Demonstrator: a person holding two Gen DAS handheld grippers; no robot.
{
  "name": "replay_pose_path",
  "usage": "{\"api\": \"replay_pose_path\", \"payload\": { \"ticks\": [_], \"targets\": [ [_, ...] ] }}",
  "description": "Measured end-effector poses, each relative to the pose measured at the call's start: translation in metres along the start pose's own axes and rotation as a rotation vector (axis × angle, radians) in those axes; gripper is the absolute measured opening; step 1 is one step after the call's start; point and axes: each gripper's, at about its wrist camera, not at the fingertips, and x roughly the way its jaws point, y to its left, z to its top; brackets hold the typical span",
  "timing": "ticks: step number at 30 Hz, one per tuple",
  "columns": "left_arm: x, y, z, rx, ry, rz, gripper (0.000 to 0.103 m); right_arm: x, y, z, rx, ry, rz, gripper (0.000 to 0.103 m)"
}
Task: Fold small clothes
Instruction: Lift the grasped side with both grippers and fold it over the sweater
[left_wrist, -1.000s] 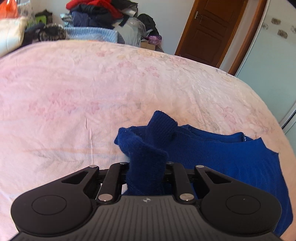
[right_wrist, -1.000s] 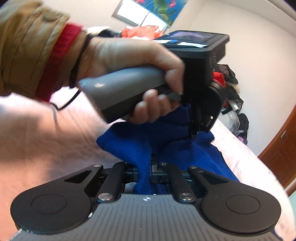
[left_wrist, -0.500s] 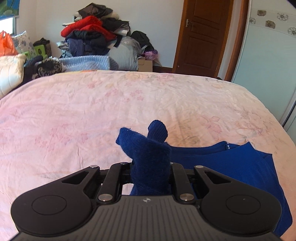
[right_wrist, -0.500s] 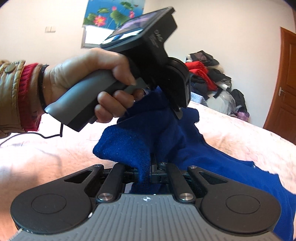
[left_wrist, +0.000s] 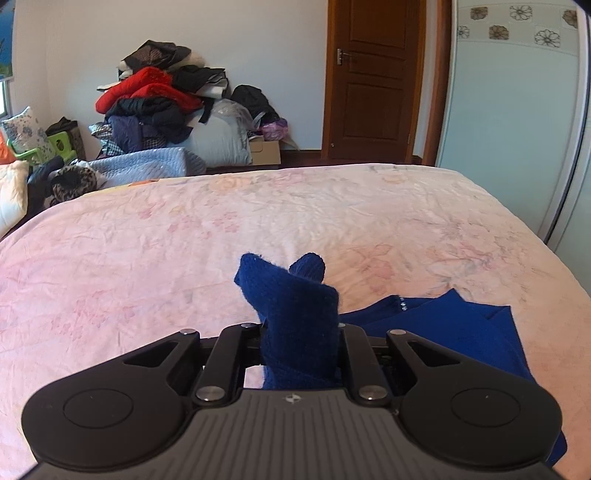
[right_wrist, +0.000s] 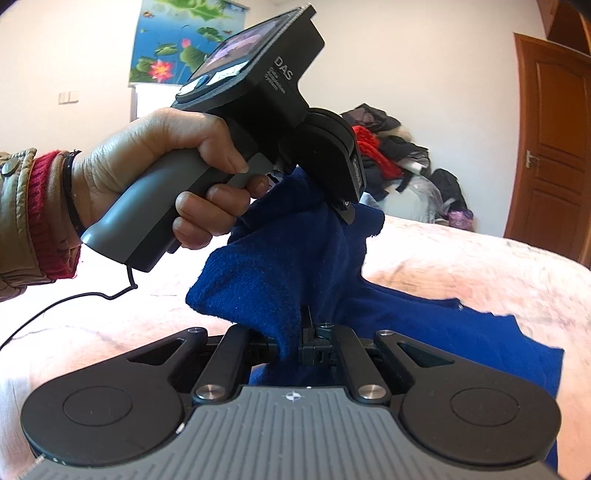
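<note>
From the left wrist view, the left tool (left_wrist: 300, 354) has its jaws closed tight on a bunched edge of the deep blue knitted garment (left_wrist: 458, 332). The pinched cloth stands up between the fingers, and the rest trails off to the right, lying flat on the pink flowered bed sheet (left_wrist: 184, 240).

From the right wrist view, the right tool (right_wrist: 308, 338) is clamped nearly shut on a second fold of the same garment. The person's left hand (right_wrist: 162, 173) carries the other tool just ahead and above. Both grips sit close together on one raised end; the garment's length runs away rightward, so I judge the fold must travel that way.
</note>
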Motion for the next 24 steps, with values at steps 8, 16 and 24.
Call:
{"api": "replay_pose_path", "payload": {
  "ticks": [8,16,24],
  "targets": [
    [0.004,-0.032,0.005,0.034,-0.010,-0.019,0.015,-0.017,-0.018,-0.012,0.067,-0.008,-0.036,0.007],
    [0.017,-0.073,0.013,0.063,-0.004,-0.066,0.015,-0.031,-0.046,-0.022,0.150,-0.013,-0.085,0.007],
    [0.041,-0.120,0.012,0.094,0.017,-0.112,0.015,-0.040,-0.079,-0.037,0.247,-0.010,-0.131,0.007]
  ]
}}
